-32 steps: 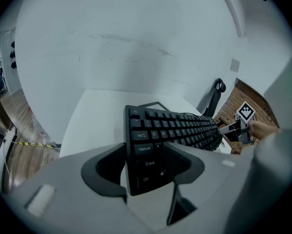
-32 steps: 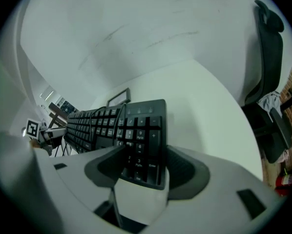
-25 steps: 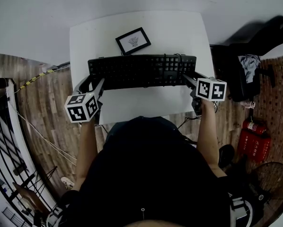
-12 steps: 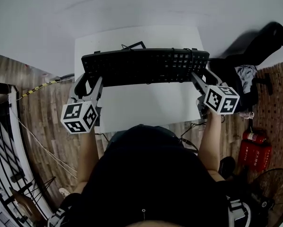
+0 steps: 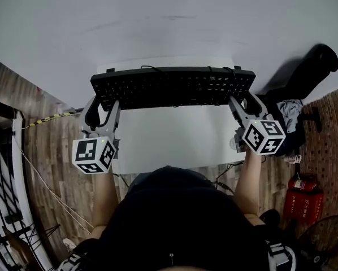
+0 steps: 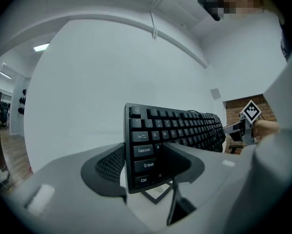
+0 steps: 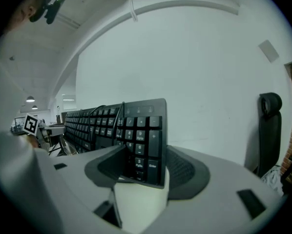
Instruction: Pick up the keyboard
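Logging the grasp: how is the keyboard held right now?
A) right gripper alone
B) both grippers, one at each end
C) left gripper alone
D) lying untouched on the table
B: the left gripper grips the keyboard at its Ctrl end, the right gripper at its numpad end.

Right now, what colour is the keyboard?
The keyboard is black, white legends; best in left gripper view.
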A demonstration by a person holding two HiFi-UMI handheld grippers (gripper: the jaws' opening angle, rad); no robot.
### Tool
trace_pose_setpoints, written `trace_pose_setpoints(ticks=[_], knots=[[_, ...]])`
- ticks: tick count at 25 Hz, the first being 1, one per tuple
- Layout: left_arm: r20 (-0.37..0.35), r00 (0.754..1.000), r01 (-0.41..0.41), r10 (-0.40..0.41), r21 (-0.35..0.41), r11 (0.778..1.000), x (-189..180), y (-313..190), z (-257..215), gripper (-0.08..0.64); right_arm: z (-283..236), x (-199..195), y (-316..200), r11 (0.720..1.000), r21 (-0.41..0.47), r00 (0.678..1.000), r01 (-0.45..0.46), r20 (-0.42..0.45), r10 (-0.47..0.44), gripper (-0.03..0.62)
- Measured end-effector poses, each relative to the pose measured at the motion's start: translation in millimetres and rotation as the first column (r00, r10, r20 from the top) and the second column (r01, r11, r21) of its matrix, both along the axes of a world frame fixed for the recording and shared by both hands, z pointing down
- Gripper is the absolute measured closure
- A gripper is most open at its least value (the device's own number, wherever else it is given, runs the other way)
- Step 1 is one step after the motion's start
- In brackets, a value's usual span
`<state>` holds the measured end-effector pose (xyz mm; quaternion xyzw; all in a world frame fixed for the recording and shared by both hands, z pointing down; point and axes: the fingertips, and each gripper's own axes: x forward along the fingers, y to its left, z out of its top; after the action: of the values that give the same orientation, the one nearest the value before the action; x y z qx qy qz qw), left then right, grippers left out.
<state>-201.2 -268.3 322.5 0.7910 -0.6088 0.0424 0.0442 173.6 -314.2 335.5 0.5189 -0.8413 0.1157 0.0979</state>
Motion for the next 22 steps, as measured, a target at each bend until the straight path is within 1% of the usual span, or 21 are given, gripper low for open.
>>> trace_pose_setpoints(ticks=[5,8,15,22], knots=[[0.009,1.000,0.029,-0.029,0.069,0.997,3.4,9.2,-15.7,0.311,-17.3,2.1,-1.0,0.996,0.089,1.000,0.027,0.004,-0.027,0.336],[0.012,0.999,0.042,-0.043,0.094,0.995,2.3,14.7,-15.3,0.311,-17.6,0.2,-1.1,0.992,0.121,0.999,0.042,0.003,-0.043,0.336],[0.018,0.996,0.080,-0.082,0.122,0.989,-14.2,41.4,-14.2,0.311,-18.8,-19.1,12.6,0.982,0.170,0.997,0.078,-0.001,-0.079,0.336],[0.029,0.995,0.092,-0.096,0.125,0.988,-13.8,41.8,-13.7,0.311,-17.9,-19.3,10.5,0.978,0.188,0.996,0.086,-0.005,-0.087,0.336]])
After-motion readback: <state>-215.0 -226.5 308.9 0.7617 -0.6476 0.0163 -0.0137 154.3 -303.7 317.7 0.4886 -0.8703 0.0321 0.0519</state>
